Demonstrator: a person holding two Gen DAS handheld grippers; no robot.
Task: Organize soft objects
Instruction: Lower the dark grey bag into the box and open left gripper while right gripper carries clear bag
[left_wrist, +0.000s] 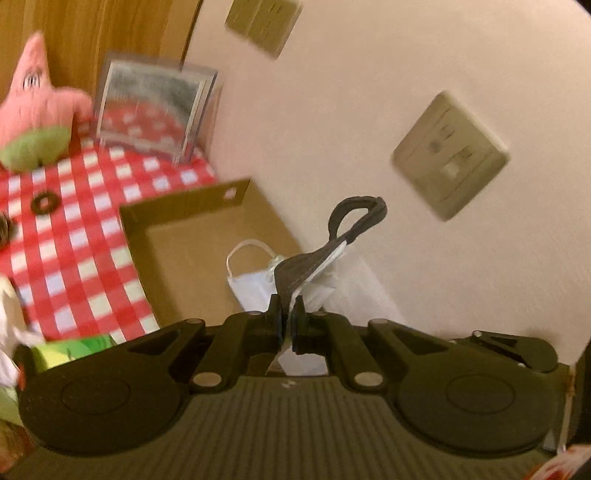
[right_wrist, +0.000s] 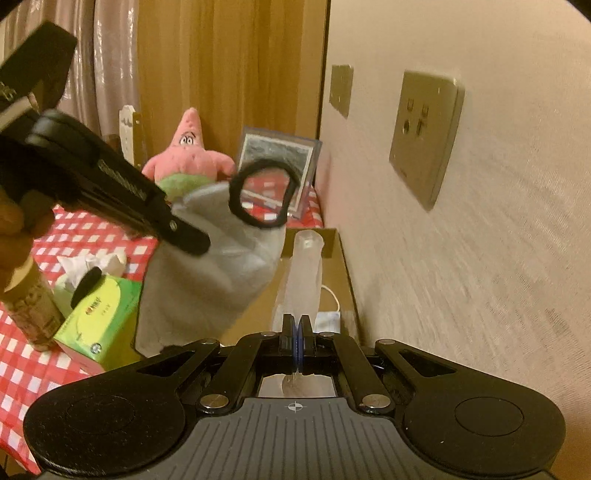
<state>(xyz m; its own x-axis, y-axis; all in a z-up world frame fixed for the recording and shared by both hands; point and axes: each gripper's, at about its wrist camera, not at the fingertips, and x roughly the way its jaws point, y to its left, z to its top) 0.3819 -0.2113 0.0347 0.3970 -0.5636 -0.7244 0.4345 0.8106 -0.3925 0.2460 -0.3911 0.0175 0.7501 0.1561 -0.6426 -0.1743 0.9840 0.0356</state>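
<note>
My left gripper (left_wrist: 287, 314) is shut on a face mask (left_wrist: 297, 267) with a dark outer side, white lining and a black ear loop (left_wrist: 356, 212), held above the cardboard box (left_wrist: 192, 236). In the right wrist view the left gripper (right_wrist: 190, 238) holds the same mask (right_wrist: 210, 273), grey side showing, with its loop (right_wrist: 260, 194) hanging free. My right gripper (right_wrist: 296, 325) is shut on a clear plastic wrapper (right_wrist: 304, 269) over the box (right_wrist: 341, 273). A white mask (left_wrist: 249, 284) lies in the box.
A pink starfish plush (left_wrist: 31, 107) and a clear acrylic frame (left_wrist: 155, 110) stand at the back of the red checked tablecloth (left_wrist: 74, 221). A green tissue box (right_wrist: 99, 325) and a bottle (right_wrist: 31, 314) stand on the left. The wall with sockets (left_wrist: 448, 155) runs close on the right.
</note>
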